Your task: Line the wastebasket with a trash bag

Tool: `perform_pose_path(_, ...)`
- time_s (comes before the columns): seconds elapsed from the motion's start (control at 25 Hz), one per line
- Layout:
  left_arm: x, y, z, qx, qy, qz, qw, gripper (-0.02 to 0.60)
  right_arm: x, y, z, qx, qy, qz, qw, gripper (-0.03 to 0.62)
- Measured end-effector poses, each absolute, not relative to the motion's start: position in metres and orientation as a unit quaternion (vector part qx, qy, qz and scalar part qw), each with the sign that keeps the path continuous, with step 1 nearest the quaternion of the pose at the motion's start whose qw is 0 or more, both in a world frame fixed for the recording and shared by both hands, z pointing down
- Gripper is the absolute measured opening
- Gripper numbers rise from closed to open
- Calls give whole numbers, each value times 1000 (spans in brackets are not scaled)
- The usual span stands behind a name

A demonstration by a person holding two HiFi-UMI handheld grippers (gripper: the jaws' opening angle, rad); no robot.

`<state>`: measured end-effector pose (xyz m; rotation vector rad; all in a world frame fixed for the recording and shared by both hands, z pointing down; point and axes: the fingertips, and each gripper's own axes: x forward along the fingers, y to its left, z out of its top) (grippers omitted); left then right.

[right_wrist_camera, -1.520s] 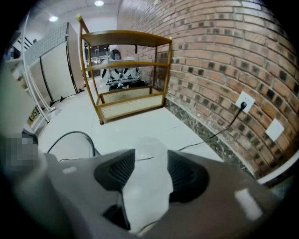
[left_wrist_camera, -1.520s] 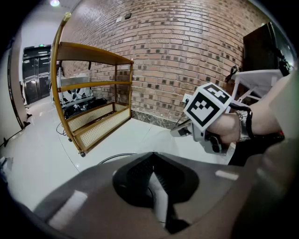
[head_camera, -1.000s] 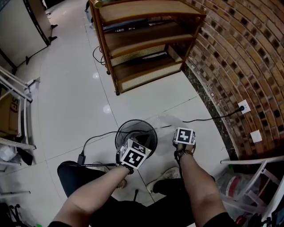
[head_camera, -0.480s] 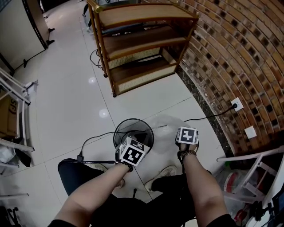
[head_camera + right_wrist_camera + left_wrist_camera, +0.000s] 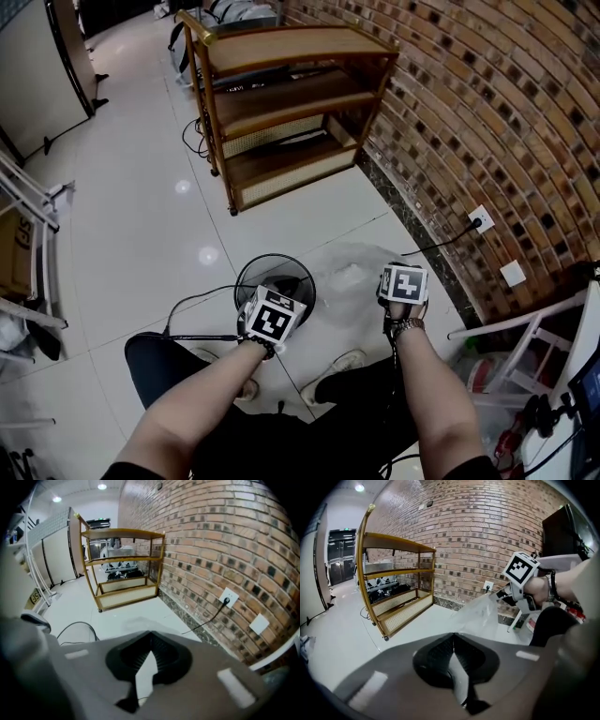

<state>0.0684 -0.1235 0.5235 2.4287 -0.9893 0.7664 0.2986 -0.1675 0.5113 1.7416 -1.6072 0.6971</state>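
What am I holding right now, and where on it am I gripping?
The clear trash bag: left gripper and right gripper are each shut on an edge of it, at opposite sides, film spread between them.

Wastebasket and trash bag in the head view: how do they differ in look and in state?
The wastebasket is dark and round; the trash bag is clear, thin film. The wastebasket stands on the floor; the trash bag is pinched by the left tool and the right tool and stretches between them. The wastebasket has no liner; the trash bag is beside it, not in it. Both are near the person's feet.
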Motion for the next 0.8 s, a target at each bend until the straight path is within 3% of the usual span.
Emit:
perform_pose_path(0.2,64,-117,518,867,-354,259,238,29,297,-167,465,670,-635,249,294,3)
perform_pose_path(0.44,63,-115,523,862,-354,241,272,126,282,-163,415,655,-667,230,270,3)
perform_pose_path(0.8,65,-106,527,848,-347,196,350,213,254,-158,346,632,-710,193,245,3)
